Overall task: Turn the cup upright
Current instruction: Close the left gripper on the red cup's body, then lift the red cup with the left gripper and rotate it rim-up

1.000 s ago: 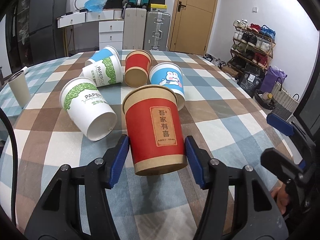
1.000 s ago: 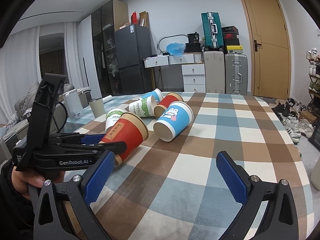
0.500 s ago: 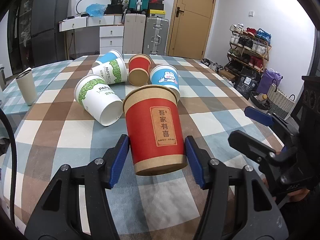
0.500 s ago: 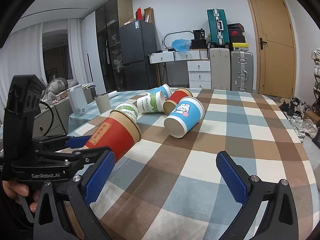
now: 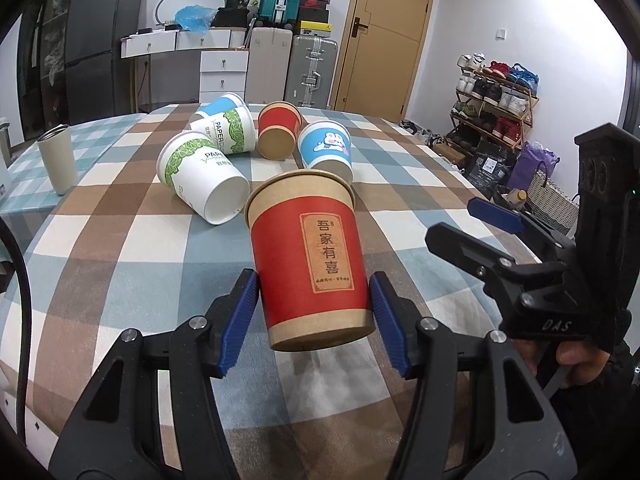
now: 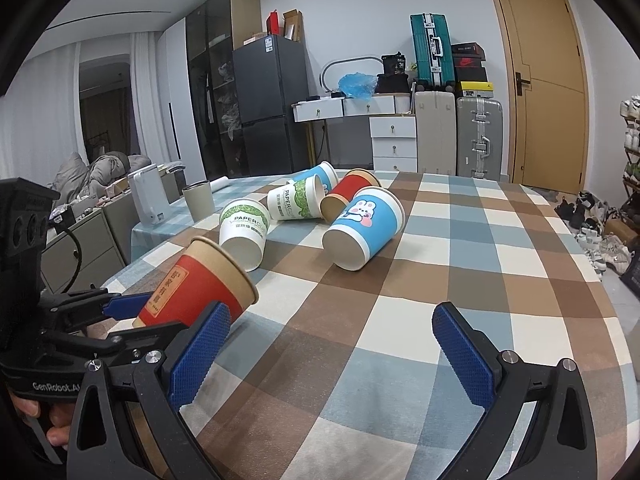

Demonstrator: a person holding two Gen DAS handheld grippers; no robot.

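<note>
My left gripper [image 5: 314,320] is shut on a red and brown paper cup [image 5: 310,256] near its base and holds it above the checked tablecloth [image 5: 120,240], tilted with its mouth away from me. The same cup [image 6: 200,284] and the left gripper [image 6: 120,312] show at the left of the right wrist view. My right gripper [image 6: 326,360] is open and empty over the near side of the table; it also shows at the right of the left wrist view [image 5: 480,224].
Several paper cups lie on their sides in the middle of the table: a green-print white one [image 5: 204,182], a second white one [image 5: 228,130], a small red one [image 5: 278,130], a blue rabbit one [image 6: 362,226]. A grey tumbler [image 5: 58,158] stands at the left edge.
My left gripper has drawn back toward the near edge with the red cup, so the lying cups look farther off. The right gripper sits closer beside it.
</note>
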